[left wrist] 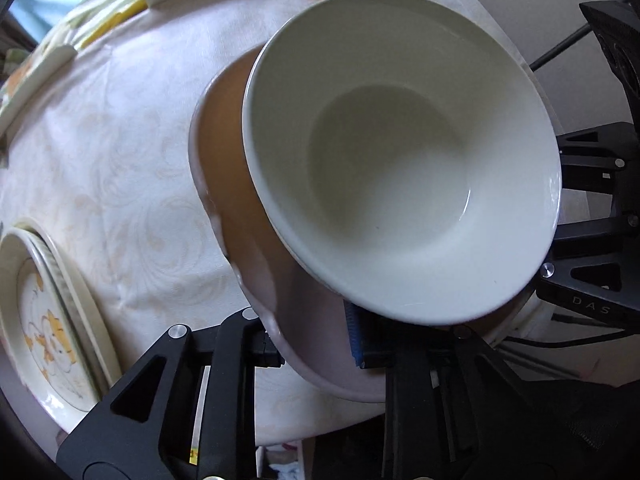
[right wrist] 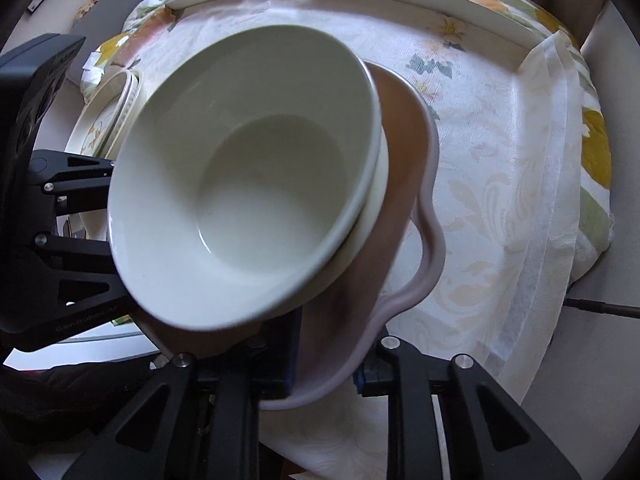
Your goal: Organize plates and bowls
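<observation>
Pinching the scalloped pink plate (left wrist: pixel 224 184) rim from opposite sides, the left gripper (left wrist: pixel 312 350) and right gripper (right wrist: pixel 326 372) sit bottom-centre of their frames. White bowls (right wrist: pixel 240 176) ride stacked above the fingers, so I judge any lift must stay level.

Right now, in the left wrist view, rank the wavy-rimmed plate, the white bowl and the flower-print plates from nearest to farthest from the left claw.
1. Wavy-rimmed plate: its rim sits between the left claw pads.
2. White bowl: stacked on that plate, just ahead.
3. Flower-print plates: off at the left edge, on the tablecloth.
</observation>
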Tool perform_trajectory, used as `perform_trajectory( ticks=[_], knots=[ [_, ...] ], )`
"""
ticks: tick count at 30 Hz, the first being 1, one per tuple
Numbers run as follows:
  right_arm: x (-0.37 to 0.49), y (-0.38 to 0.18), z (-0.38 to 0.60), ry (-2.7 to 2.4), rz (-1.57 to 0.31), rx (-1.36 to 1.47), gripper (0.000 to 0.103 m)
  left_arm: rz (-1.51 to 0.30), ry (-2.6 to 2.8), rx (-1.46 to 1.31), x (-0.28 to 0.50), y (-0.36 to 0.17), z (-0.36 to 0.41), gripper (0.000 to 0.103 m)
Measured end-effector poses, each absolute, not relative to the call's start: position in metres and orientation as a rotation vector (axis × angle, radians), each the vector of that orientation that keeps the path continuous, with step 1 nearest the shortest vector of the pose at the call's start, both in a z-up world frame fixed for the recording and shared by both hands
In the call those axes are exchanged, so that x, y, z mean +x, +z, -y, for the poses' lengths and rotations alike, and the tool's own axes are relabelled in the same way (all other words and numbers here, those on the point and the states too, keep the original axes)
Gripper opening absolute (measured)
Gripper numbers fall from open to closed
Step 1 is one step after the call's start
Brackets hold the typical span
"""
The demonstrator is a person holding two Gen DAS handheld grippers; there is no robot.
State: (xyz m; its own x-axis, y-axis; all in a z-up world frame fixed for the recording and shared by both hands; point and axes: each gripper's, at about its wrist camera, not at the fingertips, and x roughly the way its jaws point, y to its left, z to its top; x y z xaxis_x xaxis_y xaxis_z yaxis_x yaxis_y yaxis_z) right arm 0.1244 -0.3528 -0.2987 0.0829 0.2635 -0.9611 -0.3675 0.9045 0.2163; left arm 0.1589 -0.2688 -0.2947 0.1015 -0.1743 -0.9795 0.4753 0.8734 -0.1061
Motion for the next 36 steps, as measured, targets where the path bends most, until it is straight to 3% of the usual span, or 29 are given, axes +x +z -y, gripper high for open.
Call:
perform_trajectory(
  ticks=[11, 22, 36],
  knots=[
    [0.12, -0.263, 0.35, 0.487, -1.316, -0.143, 0.019, -1.271, -0.43, 0.276, 0.152, -0.248, 0.249, 0.019],
    [0.124, -0.21, 0.262, 0.513, -1.214, -0.218, 0.02, -1.174, -0.376, 0.279, 0.136, -0.194, 0.161, 0.019],
    [0.124, -0.227, 0.116, 0.523, -1.26, -0.151, 0.02, -1.233, -0.364, 0.329, 0.144, -0.215, 0.02, 0.019]
  ],
)
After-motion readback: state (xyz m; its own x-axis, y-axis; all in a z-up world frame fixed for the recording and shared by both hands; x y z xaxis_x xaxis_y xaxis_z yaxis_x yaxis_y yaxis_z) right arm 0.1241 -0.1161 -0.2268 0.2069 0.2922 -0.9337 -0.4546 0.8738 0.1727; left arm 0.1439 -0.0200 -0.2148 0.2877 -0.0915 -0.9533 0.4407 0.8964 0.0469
